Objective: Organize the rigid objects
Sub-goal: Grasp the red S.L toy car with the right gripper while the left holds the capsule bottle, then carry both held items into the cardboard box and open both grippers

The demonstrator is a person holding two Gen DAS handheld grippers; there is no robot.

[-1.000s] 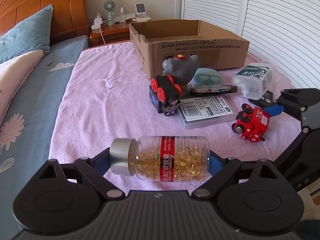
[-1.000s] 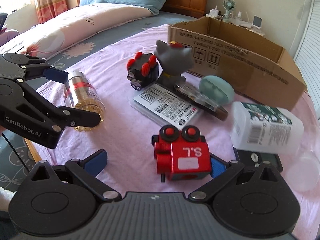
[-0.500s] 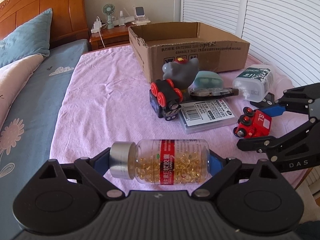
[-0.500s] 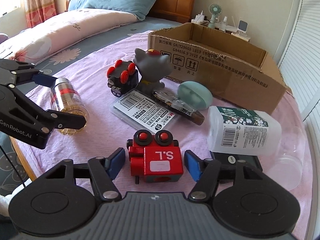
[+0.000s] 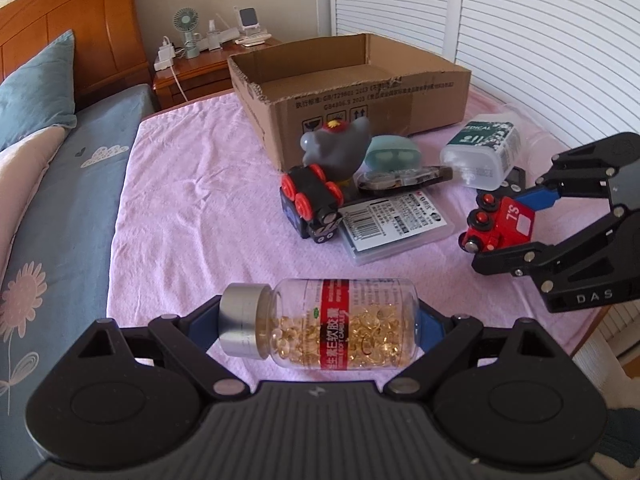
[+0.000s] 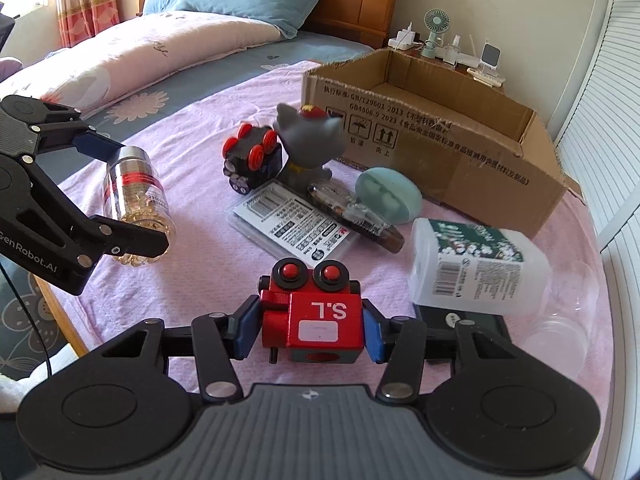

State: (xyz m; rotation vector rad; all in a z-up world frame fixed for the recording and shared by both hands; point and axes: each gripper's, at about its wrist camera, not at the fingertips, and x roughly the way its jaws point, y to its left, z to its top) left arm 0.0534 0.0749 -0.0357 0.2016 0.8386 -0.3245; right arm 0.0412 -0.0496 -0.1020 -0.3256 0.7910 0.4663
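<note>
Capsules, golden and glossy, fill the clear plastic bottle with a silver cap and red label [image 5: 324, 324], which lies crosswise between the fingers of the left gripper [image 5: 320, 322]; the blue pads press on its cap end and its base, so the jaws are pinching it. The right gripper [image 6: 306, 330] has its blue pads pressed against both flanks of the red wooden toy train marked "S.L" [image 6: 316, 312], jaws clamped on it. Ahead of the right jaws lies a flat clear plastic case with a barcode label [image 6: 294, 226], and beyond it stand a black toy train car with red wheels [image 6: 252, 156] and a grey cat figurine with a red cap [image 6: 310, 140]. Just right of the case rest a dark-tipped clear tape dispenser [image 6: 354, 212] and a teal oval case [image 6: 388, 196]. To the right of the right jaws a white plastic bottle with a green floral label [image 6: 476, 268] lies on its side. Farthest ahead sits the open brown cardboard box [image 6: 440, 132], on the pink bedsheet [image 5: 200, 184].
</note>
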